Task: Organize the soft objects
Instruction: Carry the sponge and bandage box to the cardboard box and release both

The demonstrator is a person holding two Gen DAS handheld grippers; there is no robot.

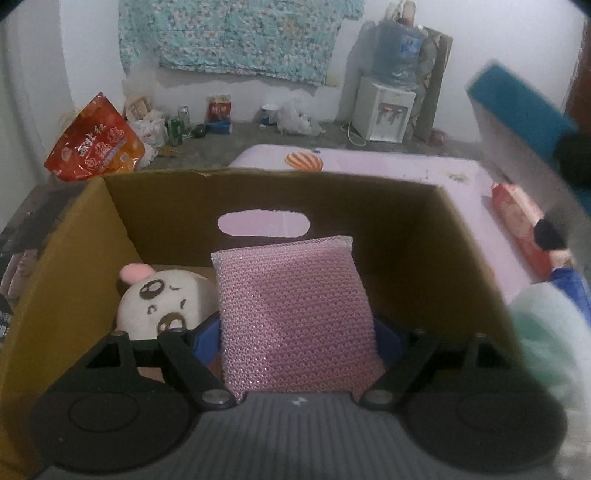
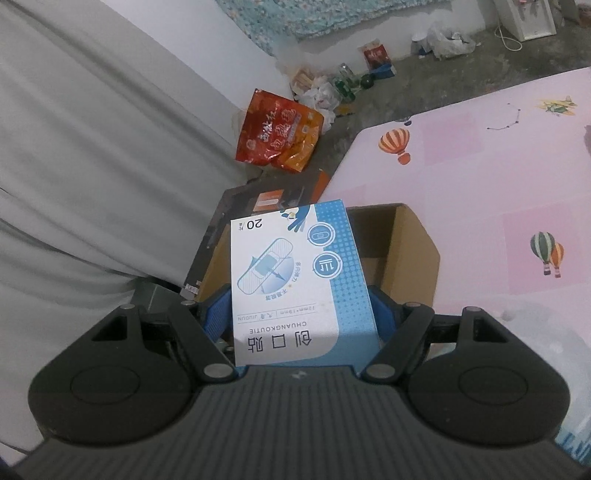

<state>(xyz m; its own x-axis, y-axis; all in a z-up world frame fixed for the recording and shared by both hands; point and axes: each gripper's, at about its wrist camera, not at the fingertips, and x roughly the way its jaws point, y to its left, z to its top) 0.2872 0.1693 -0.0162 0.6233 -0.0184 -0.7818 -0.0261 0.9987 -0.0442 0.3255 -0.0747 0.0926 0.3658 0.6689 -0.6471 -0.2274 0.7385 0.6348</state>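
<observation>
Background inventory, left wrist view:
- Red-orange snack bag [image 1: 95, 139], at 10 o'clock, on the concrete floor [image 1: 236, 142].
- Green bottles [image 1: 176, 130], beside white crumpled bags [image 1: 150, 127], at 11 o'clock.
- Red packet [image 1: 219, 110] against the wall, near 12 o'clock.
- White plastic bag [image 1: 297, 120], just right of 12 o'clock.
- Water dispenser [image 1: 384, 110] carrying a blue jug [image 1: 399, 51], at 1 o'clock.
- Floral teal cloth [image 1: 236, 33] hanging on the wall, at 12 o'clock.
- Pink mat [image 1: 369, 164] with a balloon print [image 1: 303, 161].

Right wrist view:
- White curtain [image 2: 92, 147], 9 to 11 o'clock.
</observation>
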